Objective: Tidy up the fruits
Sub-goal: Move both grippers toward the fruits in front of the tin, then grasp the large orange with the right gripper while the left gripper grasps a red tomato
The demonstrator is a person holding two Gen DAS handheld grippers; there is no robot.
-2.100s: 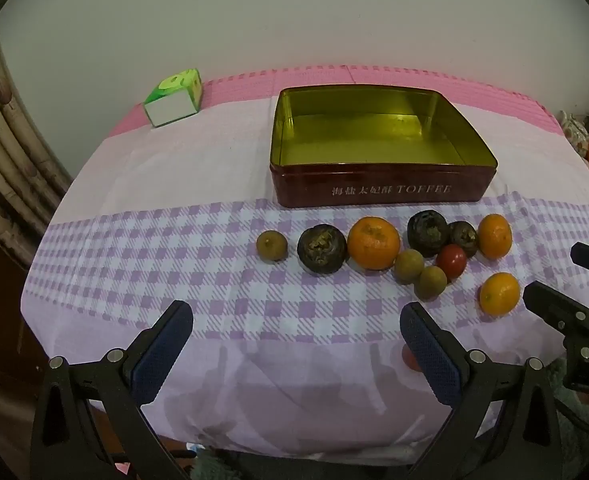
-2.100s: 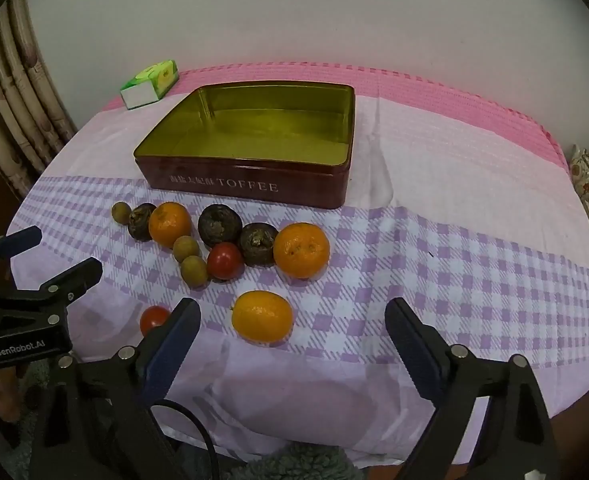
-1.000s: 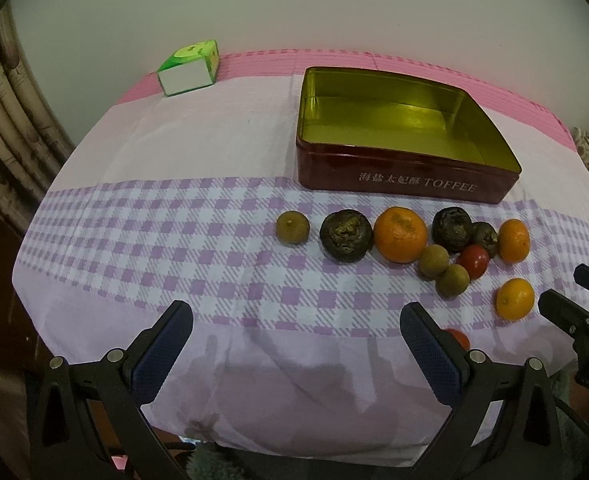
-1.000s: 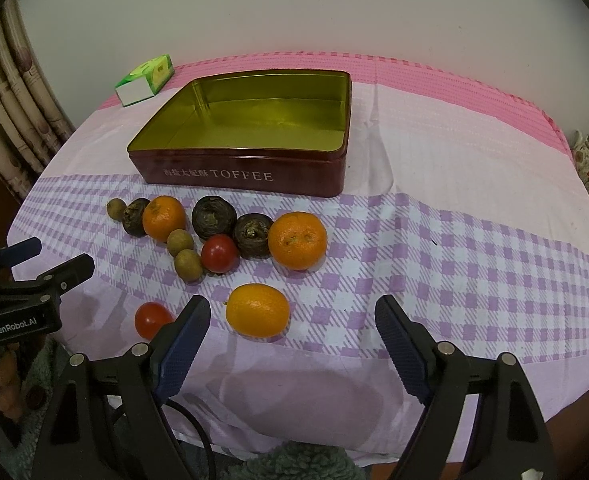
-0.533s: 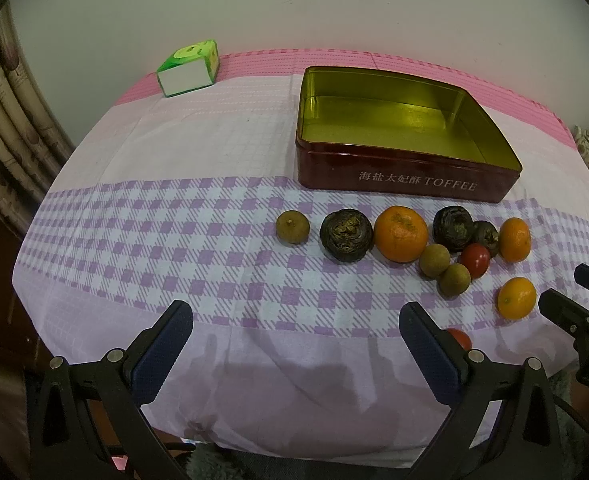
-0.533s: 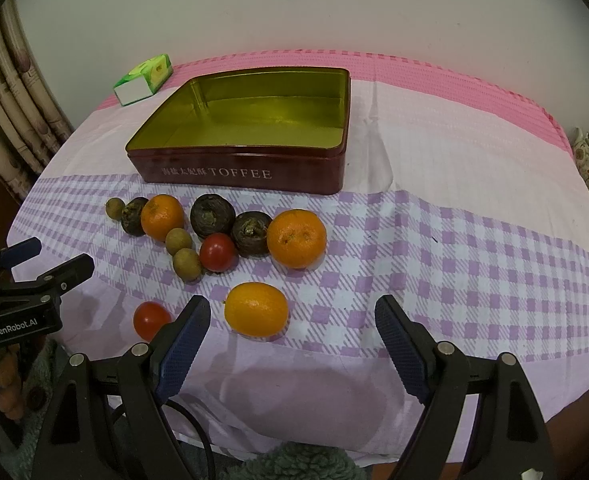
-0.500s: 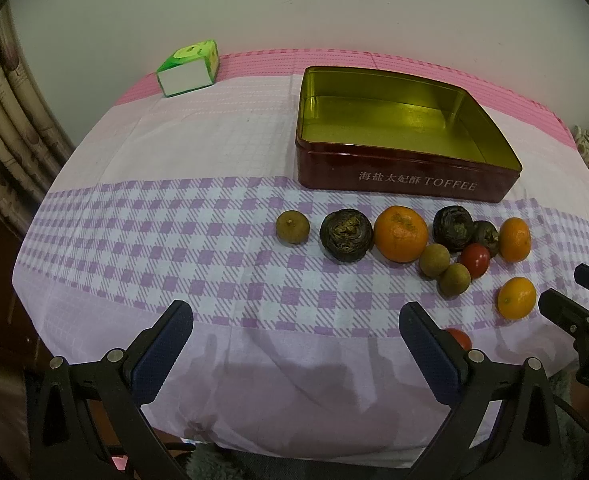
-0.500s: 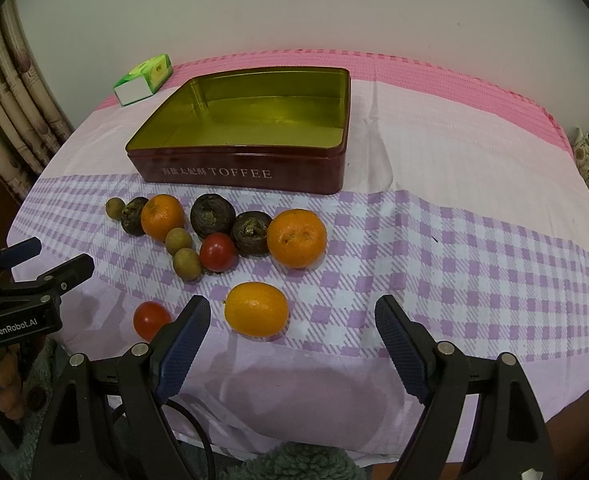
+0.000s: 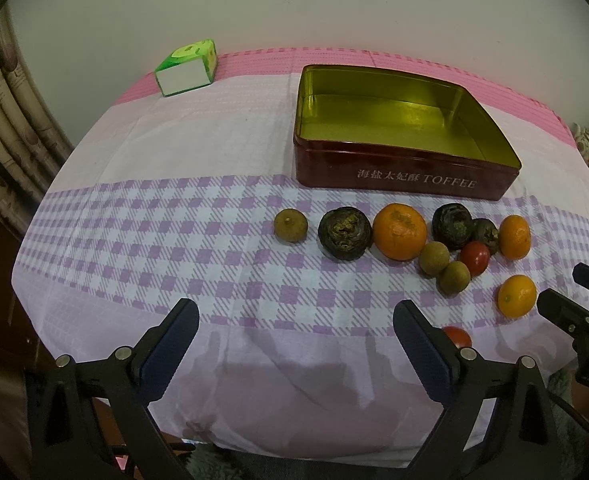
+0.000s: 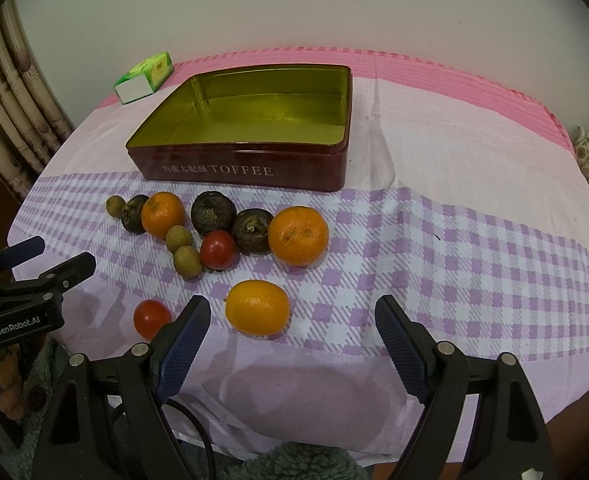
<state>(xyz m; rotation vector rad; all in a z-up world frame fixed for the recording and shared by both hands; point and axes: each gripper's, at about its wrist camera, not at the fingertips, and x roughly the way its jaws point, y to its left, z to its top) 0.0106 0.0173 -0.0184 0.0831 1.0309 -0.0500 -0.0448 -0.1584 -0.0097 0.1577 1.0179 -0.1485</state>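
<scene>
while both grippers hang over the near edge of the table [image 9: 222,128], neither one holds anything. the left gripper [image 9: 294,320] has its jaws spread wide with only bare cloth between them, and they have just been closing a little. the right gripper [image 10: 292,322] is parted too, its pads clear of the fruit, with the loose orange [image 10: 257,307] lying just ahead, nearer its left-hand finger.

the fruits sit in a loose row on the purple-checked band of the tablecloth [image 10: 474,240], just in front of the toffee tin [image 10: 254,172], an open red box with a gold inside and nothing in it. seen from the left wrist, the row starts with a small brown fruit [image 9: 290,225] set a little apart, then a dark wrinkled fruit [image 9: 344,233] touching a large orange [image 9: 400,232]. beyond that come a second dark fruit [image 9: 453,221], a third dark fruit [image 9: 486,233] and a small orange [image 9: 515,237], close together. two more brown fruits [image 9: 444,266] and a red tomato [image 9: 475,258] lie just in front of these.

a second tomato [image 10: 151,318] rests nearest the table edge, just beside the right gripper's left-hand finger.

a green and white carton [image 9: 186,68] lies at the far left corner, well apart from the tin. a curtain [image 10: 14,112] hangs at the left.
</scene>
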